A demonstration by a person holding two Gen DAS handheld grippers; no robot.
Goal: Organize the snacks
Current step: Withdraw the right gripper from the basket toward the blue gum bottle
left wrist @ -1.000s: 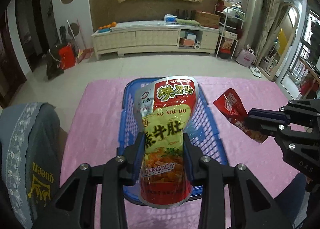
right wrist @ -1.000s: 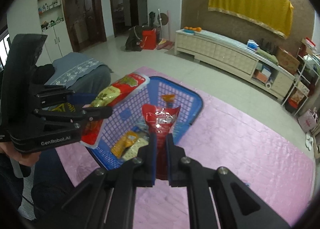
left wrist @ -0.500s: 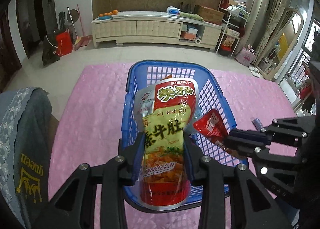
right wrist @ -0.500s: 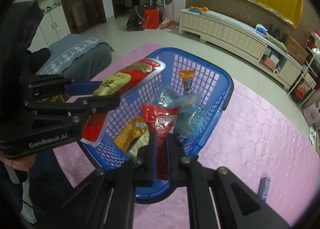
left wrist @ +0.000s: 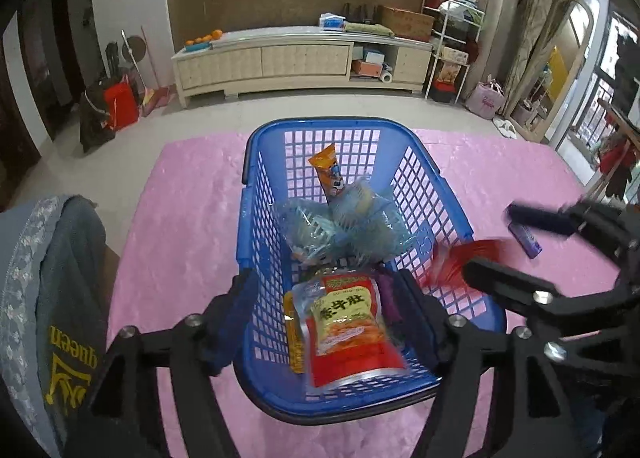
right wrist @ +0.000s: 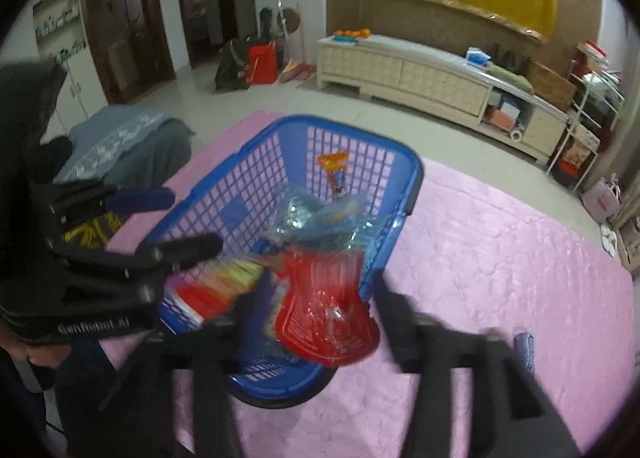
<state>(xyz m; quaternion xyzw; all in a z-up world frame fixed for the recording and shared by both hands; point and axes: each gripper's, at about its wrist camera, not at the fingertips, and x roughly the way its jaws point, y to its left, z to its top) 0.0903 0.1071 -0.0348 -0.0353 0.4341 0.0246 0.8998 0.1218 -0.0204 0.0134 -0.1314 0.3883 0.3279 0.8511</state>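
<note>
Snacks fill our blue basket (left wrist: pixel 416 174): a red-and-yellow pouch (left wrist: pixel 348 322) lies below our opening left gripper (left wrist: pixel 332 314); a red packet (right wrist: pixel 328 310), blurred, sits loose between our opening right gripper (right wrist: pixel 320 298).

Pink quilted cover (left wrist: pixel 188 218) is carrying the blue basket (left wrist: pixel 256 194), sitting near its middle. Small purple packet (left wrist: pixel 527 239) is lying on the cover, right of the basket, apart.

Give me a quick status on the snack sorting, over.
Left tool and right tool both opening, nothing gripped. Yellow-red pouch lying in blue basket; red packet falling at its rim. Small purple packet left on pink cloth. Nothing blocking.
</note>
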